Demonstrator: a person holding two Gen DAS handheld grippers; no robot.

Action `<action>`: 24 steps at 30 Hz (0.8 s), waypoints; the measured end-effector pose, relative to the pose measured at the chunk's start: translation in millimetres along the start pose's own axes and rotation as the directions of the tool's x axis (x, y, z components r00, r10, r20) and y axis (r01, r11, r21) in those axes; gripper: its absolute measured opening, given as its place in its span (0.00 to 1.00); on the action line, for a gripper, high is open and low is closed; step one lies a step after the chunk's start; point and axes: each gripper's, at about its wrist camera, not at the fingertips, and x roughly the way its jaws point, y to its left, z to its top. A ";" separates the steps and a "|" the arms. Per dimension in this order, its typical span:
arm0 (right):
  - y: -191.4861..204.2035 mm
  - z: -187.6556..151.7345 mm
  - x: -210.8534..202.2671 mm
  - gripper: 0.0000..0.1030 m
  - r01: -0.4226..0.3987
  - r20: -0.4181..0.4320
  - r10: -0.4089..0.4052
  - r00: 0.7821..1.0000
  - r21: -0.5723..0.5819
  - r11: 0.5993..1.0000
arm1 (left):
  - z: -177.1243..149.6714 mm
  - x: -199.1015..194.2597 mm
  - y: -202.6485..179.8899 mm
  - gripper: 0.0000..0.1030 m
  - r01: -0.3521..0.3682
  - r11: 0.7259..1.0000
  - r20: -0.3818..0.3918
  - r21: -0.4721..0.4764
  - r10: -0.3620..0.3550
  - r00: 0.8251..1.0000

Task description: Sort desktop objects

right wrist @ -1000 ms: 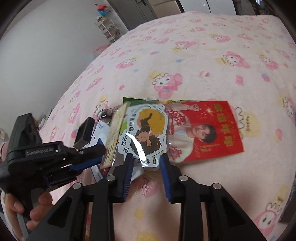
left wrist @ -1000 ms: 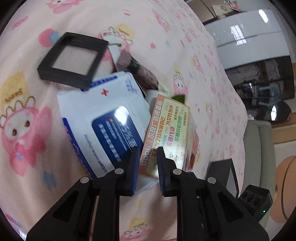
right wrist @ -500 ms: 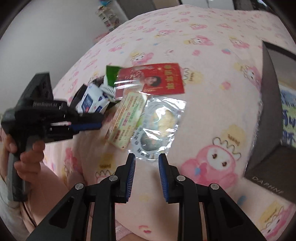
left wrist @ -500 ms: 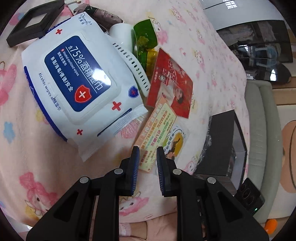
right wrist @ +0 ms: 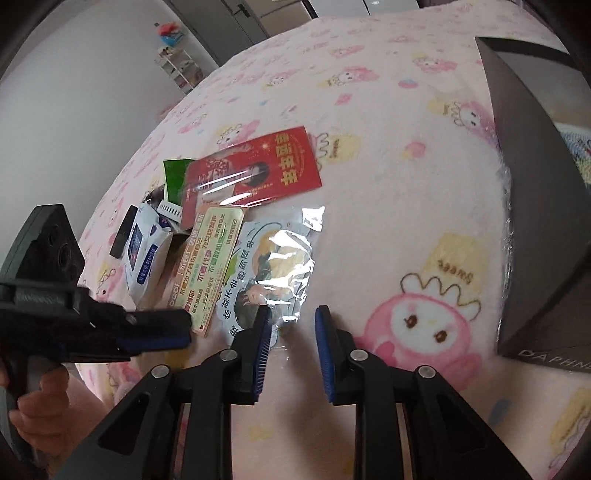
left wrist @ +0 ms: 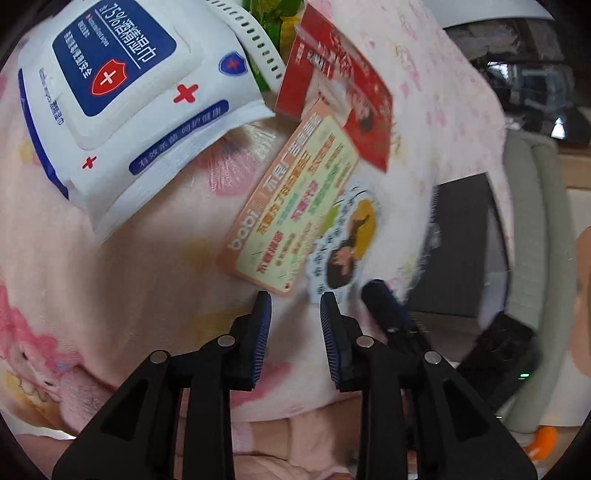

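An orange-edged card [left wrist: 295, 199] lies on the pink blanket, partly over a cartoon sticker in a clear bag [left wrist: 343, 247]. A red packet [left wrist: 343, 85] and a white wipes pack [left wrist: 125, 88] lie beyond. My left gripper [left wrist: 294, 308] is open and empty, just short of the card's near edge. In the right wrist view the card [right wrist: 214, 254], the sticker bag [right wrist: 273, 262] and the red packet [right wrist: 258, 170] show. My right gripper [right wrist: 291, 319] is open and empty, at the bag's near edge. The left gripper [right wrist: 159, 334] shows at the left.
A dark open box [right wrist: 535, 206] stands at the right, also seen in the left wrist view [left wrist: 461, 251]. A white vented piece [left wrist: 258, 48] and green wrapper [left wrist: 266, 22] lie by the wipes. A black frame [right wrist: 123, 232] lies behind the wipes [right wrist: 146, 254].
Both grippers have let go of the card and the sticker bag, which now lie on the blanket. Both jaws have opened wider and sit close to the items' near edges.
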 end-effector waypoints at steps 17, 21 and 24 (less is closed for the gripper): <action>24.6 -13.7 -23.8 0.13 -0.028 0.057 0.033 0.998 -0.083 0.996 | 4.5 -15.6 22.2 0.19 0.035 0.995 0.104 -0.096 -0.025 0.994; -2.9 -7.0 -5.6 0.13 0.026 0.019 -0.026 0.999 0.029 0.999 | 2.3 6.1 9.1 0.19 0.057 0.997 0.018 -0.056 -0.056 0.998; -11.6 9.0 -2.2 0.13 0.014 0.037 -0.017 0.999 0.089 0.996 | 1.9 15.3 6.7 0.19 0.082 0.995 -0.020 -0.060 -0.084 0.996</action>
